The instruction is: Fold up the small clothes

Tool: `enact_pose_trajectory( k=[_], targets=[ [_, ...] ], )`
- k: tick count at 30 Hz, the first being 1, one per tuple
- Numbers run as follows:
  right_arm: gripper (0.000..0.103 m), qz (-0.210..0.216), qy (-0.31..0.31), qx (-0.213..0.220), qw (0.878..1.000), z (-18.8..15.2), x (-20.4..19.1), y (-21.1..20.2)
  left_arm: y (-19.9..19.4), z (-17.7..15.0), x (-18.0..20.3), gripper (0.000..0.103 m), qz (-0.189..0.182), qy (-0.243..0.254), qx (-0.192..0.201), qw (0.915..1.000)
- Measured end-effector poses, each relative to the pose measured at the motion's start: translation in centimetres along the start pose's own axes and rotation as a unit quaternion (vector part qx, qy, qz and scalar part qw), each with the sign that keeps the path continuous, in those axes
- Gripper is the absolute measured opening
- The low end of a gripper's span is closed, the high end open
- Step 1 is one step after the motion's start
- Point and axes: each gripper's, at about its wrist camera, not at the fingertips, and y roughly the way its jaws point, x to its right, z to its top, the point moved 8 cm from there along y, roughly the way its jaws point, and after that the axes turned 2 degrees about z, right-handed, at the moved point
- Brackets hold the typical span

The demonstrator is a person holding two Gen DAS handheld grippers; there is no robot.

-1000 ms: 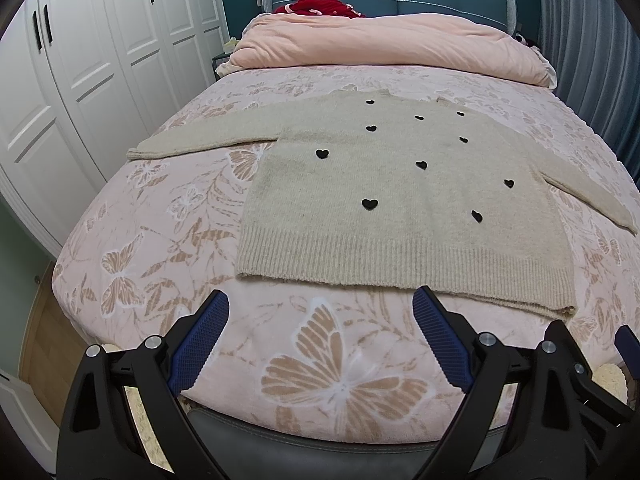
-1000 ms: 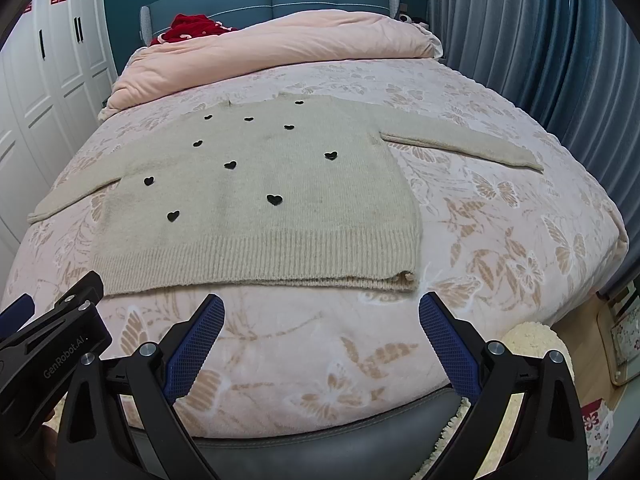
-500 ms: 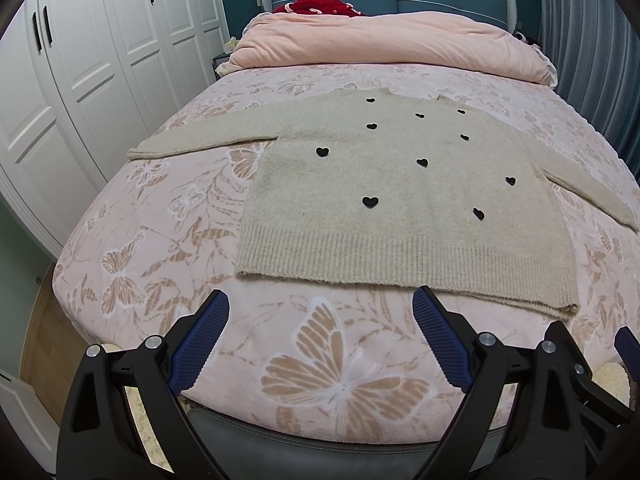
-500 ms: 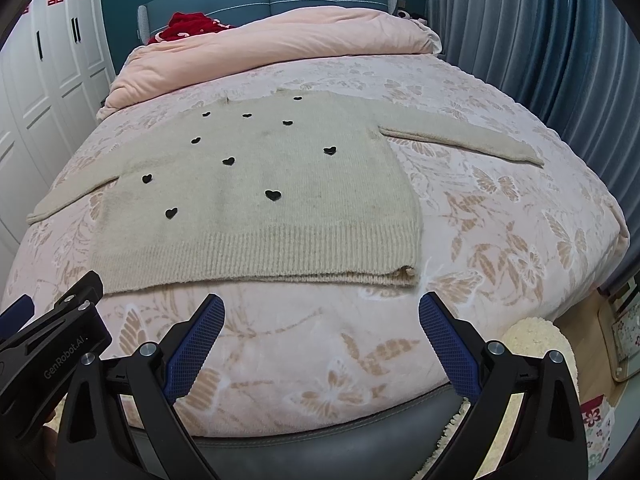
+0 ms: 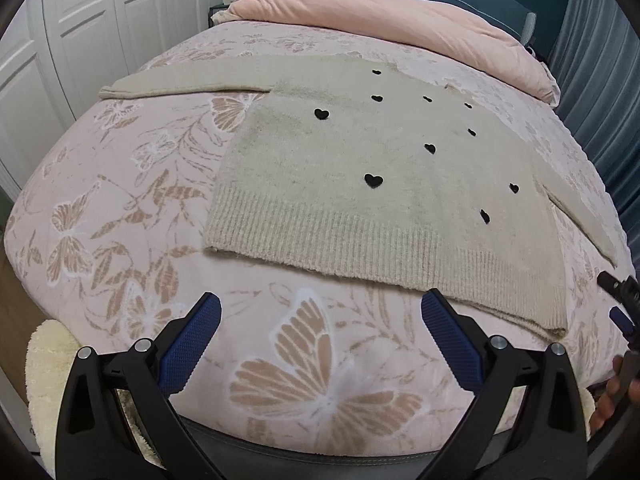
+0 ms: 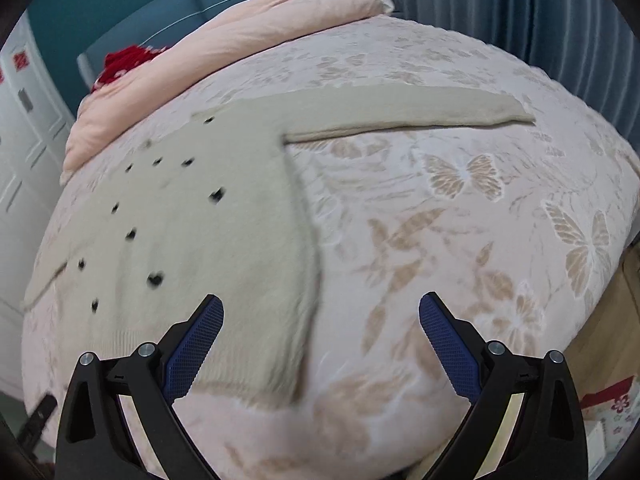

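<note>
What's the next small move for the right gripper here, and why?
Probably carry the right gripper forward to the cuff of the right sleeve. The sweater lies flat and unfolded with both sleeves spread out, both grippers are open and empty, and the right one hangs over the hem corner, short of that sleeve.

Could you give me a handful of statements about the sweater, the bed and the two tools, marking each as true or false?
1. The sweater lies flat with both sleeves spread out. True.
2. The left tool is clamped on the sweater's hem. False: it is open, short of the hem, holding nothing.
3. The sweater carries small black hearts. True.
4. The right tool is shut. False: its jaws stand wide apart.
5. A red item sits near the headboard. True.
6. The bedspread is plain blue. False: it is pink with butterflies.
</note>
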Motion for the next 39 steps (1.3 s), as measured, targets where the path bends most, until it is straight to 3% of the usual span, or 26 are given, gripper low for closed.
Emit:
enact_pose_trajectory(
  k=[4, 8, 12, 15, 16, 18, 19, 20, 23, 27, 29, 32, 33, 34, 35, 37, 39],
  targets=[
    [0.097, 0.007, 0.112, 0.004, 0.994, 7.8, 8.6, 4.2, 1.3, 0.7, -0.1, 0.098, 0.009, 0.003, 0.004, 0.9999],
    [0.097, 0.005, 0.223, 0.026, 0.974, 14.0, 17.0, 8.2, 2.1, 1.8, 0.7, 0.098, 0.014, 0.031, 0.006, 0.9994],
    [0.097, -0.014, 0.311, 0.039, 0.950, 17.4, 23.6, 11.9, 3.1, 2.8, 0.9, 0.098, 0.003, 0.026, 0.000, 0.9997],
    [0.097, -0.008, 0.337, 0.059, 0.940, 19.1, 25.5, 13.5, 4.0, 3.3, 1.2, 0.098, -0.009, 0.013, -0.009, 0.9998],
    [0.092, -0.004, 0.335, 0.071, 0.940, 19.8, 25.6, 13.7, 4.4, 3.4, 1.2, 0.098, -0.015, 0.011, -0.016, 0.9997],
    [0.059, 0.010, 0.330, 0.074, 0.941, 21.2, 25.6, 14.5, 5.0, 3.5, 1.6, 0.098, -0.037, 0.005, -0.027, 0.9989],
    [0.026, 0.024, 0.330, 0.070, 0.941, 21.8, 25.1, 14.9, 5.3, 3.7, 1.7, 0.098, -0.044, 0.001, -0.029, 0.9986],
    [0.015, 0.034, 0.331, 0.067, 0.941, 22.4, 24.5, 15.2, 5.4, 3.8, 1.7, 0.098, -0.046, -0.001, -0.027, 0.9986],
    [0.015, 0.101, 0.288, 0.117, 0.945, 26.1, 19.1, 13.0, 5.4, 4.4, 2.0, 0.098, -0.054, 0.001, -0.018, 0.9984],
    [0.015, 0.231, 0.129, 0.131, 0.955, 29.8, 2.7, 9.2, 5.2, 5.3, 2.2, 0.098, -0.085, -0.015, -0.013, 0.9962],
    [0.017, 0.293, 0.039, 0.118, 0.948, 29.1, -7.1, 7.6, 4.8, 5.9, 2.0, 0.098, -0.096, -0.031, -0.002, 0.9949],
    [0.022, 0.364, -0.063, 0.060, 0.928, 24.1, -20.1, 7.8, 4.4, 7.2, 2.3, 0.098, -0.132, -0.047, 0.014, 0.9901],
    [0.027, 0.367, -0.095, 0.038, 0.925, 21.9, -23.3, 8.6, 4.3, 7.7, 2.4, 0.098, -0.144, -0.054, 0.018, 0.9879],
    [0.040, 0.354, -0.126, 0.023, 0.926, 19.7, -25.8, 9.5, 4.3, 8.4, 2.4, 0.098, -0.152, -0.062, 0.022, 0.9862],
    [0.047, 0.338, -0.155, 0.013, 0.928, 17.6, -27.6, 10.6, 4.3, 9.1, 2.4, 0.098, -0.157, -0.070, 0.025, 0.9848],
    [0.047, 0.319, -0.181, -0.004, 0.930, 14.4, -29.0, 12.2, 4.5, 11.0, 2.6, 0.098, -0.172, -0.077, 0.031, 0.9816],
    [0.047, 0.312, -0.155, -0.023, 0.937, 12.2, -27.4, 13.4, 5.3, 13.2, 2.9, 0.098, -0.181, -0.077, 0.032, 0.9799]
  ],
)
